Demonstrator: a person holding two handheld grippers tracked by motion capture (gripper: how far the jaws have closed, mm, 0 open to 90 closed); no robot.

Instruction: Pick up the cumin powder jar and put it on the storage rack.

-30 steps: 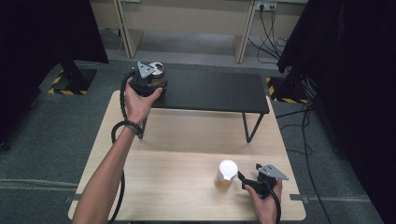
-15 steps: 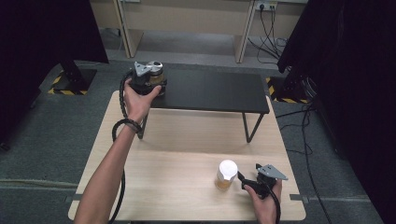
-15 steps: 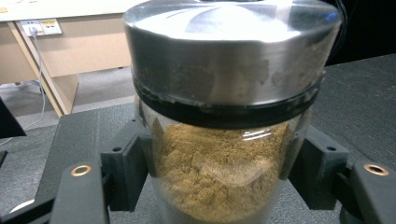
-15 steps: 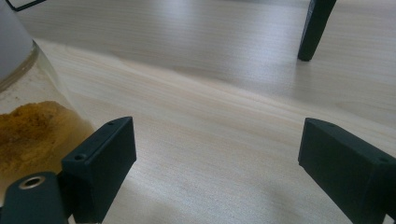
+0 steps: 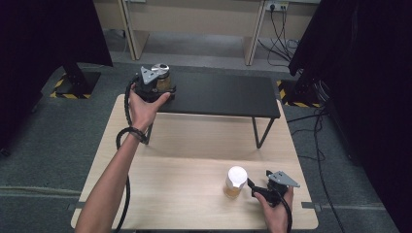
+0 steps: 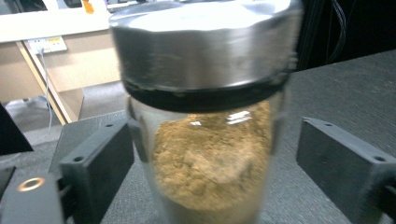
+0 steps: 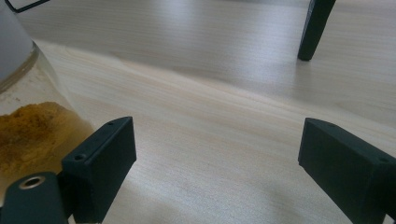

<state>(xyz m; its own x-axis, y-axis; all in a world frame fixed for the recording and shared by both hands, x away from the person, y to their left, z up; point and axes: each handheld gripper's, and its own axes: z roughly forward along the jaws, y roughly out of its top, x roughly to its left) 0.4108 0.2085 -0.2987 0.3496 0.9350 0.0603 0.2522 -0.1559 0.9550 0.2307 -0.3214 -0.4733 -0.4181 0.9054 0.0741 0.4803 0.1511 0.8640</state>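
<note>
Jar w/ steel lid, brown powder inside, upright on black shelf at upper left of high view, between jaws of left tongs. Left tongs wide open: in left gripper view, left pad at or just beside glass, right pad well apart w/ clear gap; nothing gripped. Can't tell whether left pad actually touches. Held by left hand, forearm reaching up from bottom left.

Second jar w/ white lid, yellow powder inside, standing on light wood table at lower right of high view. Right tongs just beside it, also wide open, empty; in right gripper view jar off to far left, outside jaw gap, bare wood between pads. Right hand low at bottom edge.

Step in hand, by look of it: either gripping or letting go of steel-lid jar on shelf. To do well: centre jar between pads first, since now sits closer to left one. Keep pads on glass body below lid, not on lid rim. If closing, close slow & level, to avoid tipping jar. If backing off, pull straight back w/o brushing glass; shelf edge near, so no sideways nudge. Right tongs best kept idle, away from white-lid jar.
</note>
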